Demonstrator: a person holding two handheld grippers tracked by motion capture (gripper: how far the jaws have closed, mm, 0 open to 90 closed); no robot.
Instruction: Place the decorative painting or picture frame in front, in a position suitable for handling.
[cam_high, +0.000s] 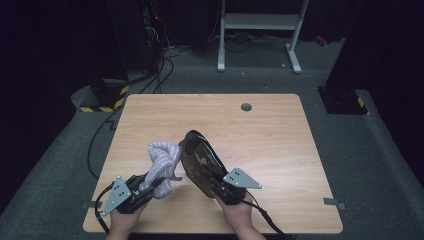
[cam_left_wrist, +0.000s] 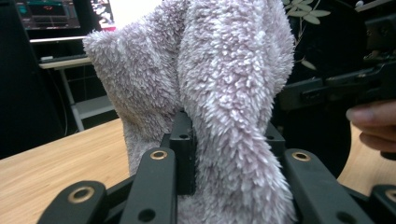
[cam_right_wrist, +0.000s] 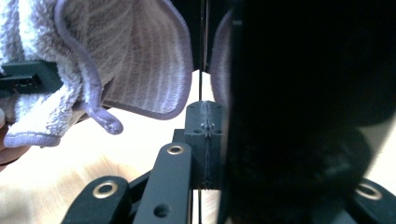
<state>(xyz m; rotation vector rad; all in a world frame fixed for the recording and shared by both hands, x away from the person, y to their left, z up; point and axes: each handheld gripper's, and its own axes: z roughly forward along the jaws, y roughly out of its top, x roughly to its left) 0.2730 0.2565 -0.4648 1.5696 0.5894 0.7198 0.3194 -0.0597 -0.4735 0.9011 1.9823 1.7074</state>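
Gripping a fluffy cloth (cam_high: 162, 162), the left gripper (cam_high: 150, 186) holds it above the table's (cam_high: 270, 135) near edge; the right gripper (cam_high: 212, 180) clamps a black plate (cam_high: 200, 157) touching it. Bare tabletop lies beyond.

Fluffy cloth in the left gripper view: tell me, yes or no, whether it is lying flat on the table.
No, the fluffy cloth stands bunched upright, pinched between the jaws of the left tool, above the wooden table.

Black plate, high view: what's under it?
Bare table shows around the tilted black plate; the patch directly beneath is covered. The fluffy cloth sits beside its left edge, not under.
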